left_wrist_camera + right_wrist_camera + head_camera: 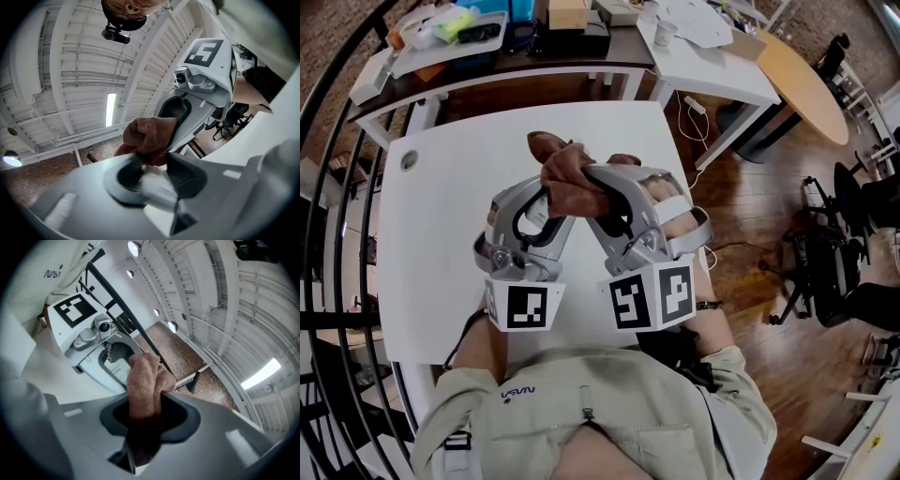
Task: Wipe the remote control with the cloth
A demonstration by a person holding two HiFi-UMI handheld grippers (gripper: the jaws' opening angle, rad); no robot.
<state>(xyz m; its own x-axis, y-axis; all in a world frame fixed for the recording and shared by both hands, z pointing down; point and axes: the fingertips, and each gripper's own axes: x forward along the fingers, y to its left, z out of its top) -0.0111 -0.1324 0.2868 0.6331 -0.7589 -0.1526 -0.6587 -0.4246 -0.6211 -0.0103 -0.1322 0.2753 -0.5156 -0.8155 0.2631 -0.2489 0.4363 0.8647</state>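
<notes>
Wood-floor room, white square table [450,206] in the middle, nothing lying on its visible top.

Nearest: a person in a beige jacket [600,412] stands at the table's near edge, one gripper in each hand, both held up over the table with tips angled toward each other.

Left gripper [542,208]: fingers closed on a pale grey-white remote control [157,190]. It's blurred in the left gripper view, so no detail on buttons. The remote is up in the air, off the table.

Right gripper [598,192]: fingers clamped on a rust-brown terry cloth [567,173], which runs through the gap and sticks out past the tips in a thick fold.

The bunched cloth sits right at the remote's far end, over the left fingers' tips. It looks like contact, but I can't tell how firm.

Beyond the white table: a dark-topped table [572,58] cluttered with boxes and trays, a white table [712,70] beside it, and a round wooden tabletop [806,84] further right. Black office chairs [825,262] stand on the floor off to the person's right.
</notes>
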